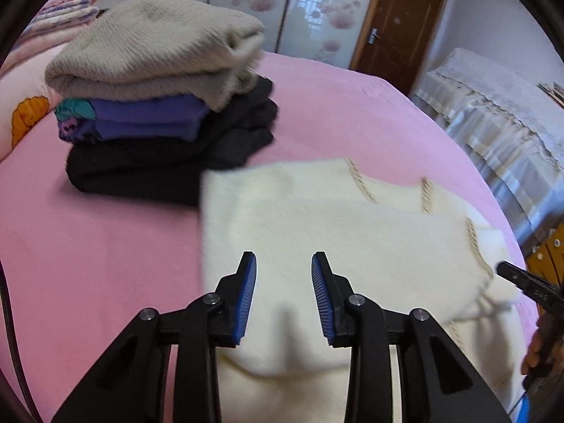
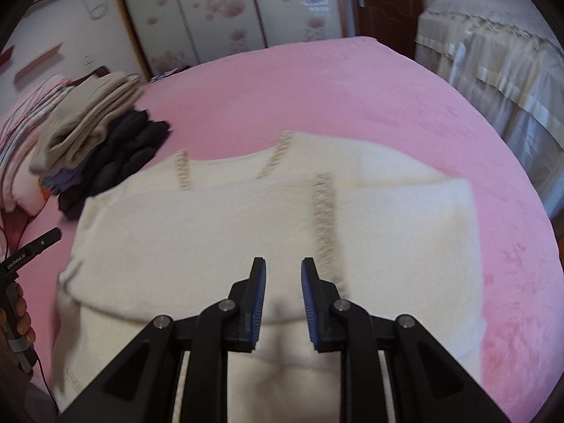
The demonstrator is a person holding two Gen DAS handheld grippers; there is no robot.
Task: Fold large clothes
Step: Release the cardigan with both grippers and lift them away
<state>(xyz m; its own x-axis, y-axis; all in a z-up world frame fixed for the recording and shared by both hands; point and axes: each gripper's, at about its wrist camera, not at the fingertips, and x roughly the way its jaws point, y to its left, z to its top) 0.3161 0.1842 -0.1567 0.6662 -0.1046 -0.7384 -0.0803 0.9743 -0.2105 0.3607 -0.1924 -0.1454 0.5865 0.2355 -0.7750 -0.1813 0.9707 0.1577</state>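
Note:
A cream knit sweater [image 1: 317, 232] with beige stitched seams lies partly folded on the pink bed [image 1: 105, 246]; it also shows in the right wrist view [image 2: 246, 232]. My left gripper [image 1: 283, 264] is open and empty, just above the sweater's near left part. My right gripper [image 2: 282, 269] is open and empty over the sweater's near middle, beside a beige seam [image 2: 324, 211]. The right gripper's tip [image 1: 525, 280] shows at the right edge of the left wrist view; the left gripper's tip [image 2: 33, 250] shows at the left edge of the right wrist view.
A stack of folded clothes [image 1: 158, 105], beige on purple on black, stands on the bed beyond the sweater to the left, also in the right wrist view [image 2: 102, 141]. A covered piece of furniture [image 1: 493, 112] stands beyond the bed's right edge. A wardrobe [image 2: 197, 10] and door are behind.

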